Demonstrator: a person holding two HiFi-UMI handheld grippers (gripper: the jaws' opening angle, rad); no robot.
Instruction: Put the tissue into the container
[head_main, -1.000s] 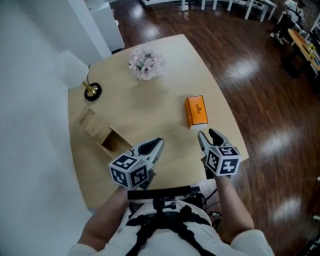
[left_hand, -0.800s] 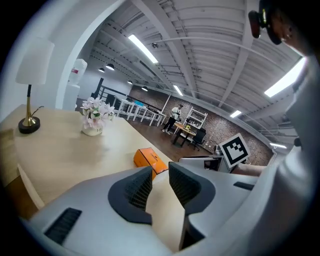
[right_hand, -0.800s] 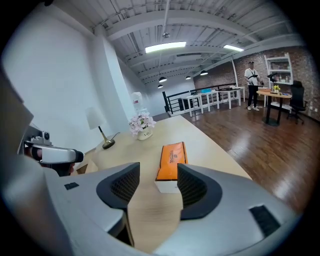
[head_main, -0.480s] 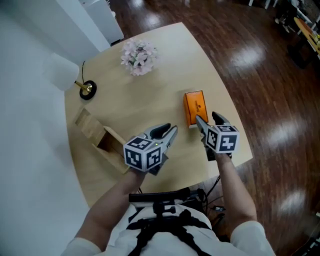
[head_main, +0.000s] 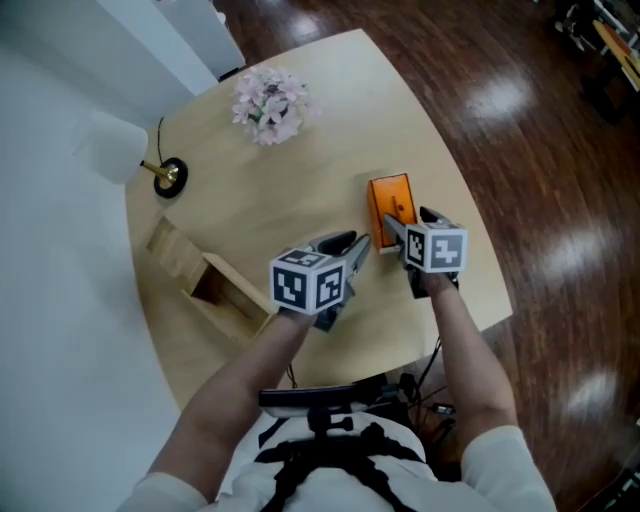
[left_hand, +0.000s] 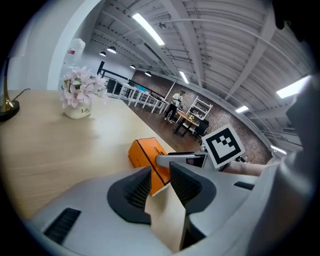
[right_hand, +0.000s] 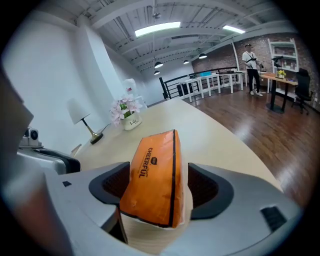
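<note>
The orange tissue pack (head_main: 390, 198) lies flat on the round wooden table (head_main: 300, 180), near its right edge. My right gripper (head_main: 408, 222) has reached its near end. In the right gripper view the pack (right_hand: 155, 175) sits between the jaws of this gripper (right_hand: 157, 185). These jaws have just been opening and stand wide, not pressing on the pack. My left gripper (head_main: 355, 245) hovers just left of the pack, with a narrow gap and nothing held (left_hand: 160, 172). The open wooden container (head_main: 205, 262) stands at the table's left side.
A vase of pink flowers (head_main: 268, 105) stands at the far side of the table. A white lamp (head_main: 115, 150) with a brass foot (head_main: 163, 177) is at the far left. The table edge (head_main: 478, 250) and dark wood floor (head_main: 560, 200) lie right of the pack.
Both grippers moved forward over the table toward the tissue pack. The right jaws spread wider and now straddle the pack's near end.
</note>
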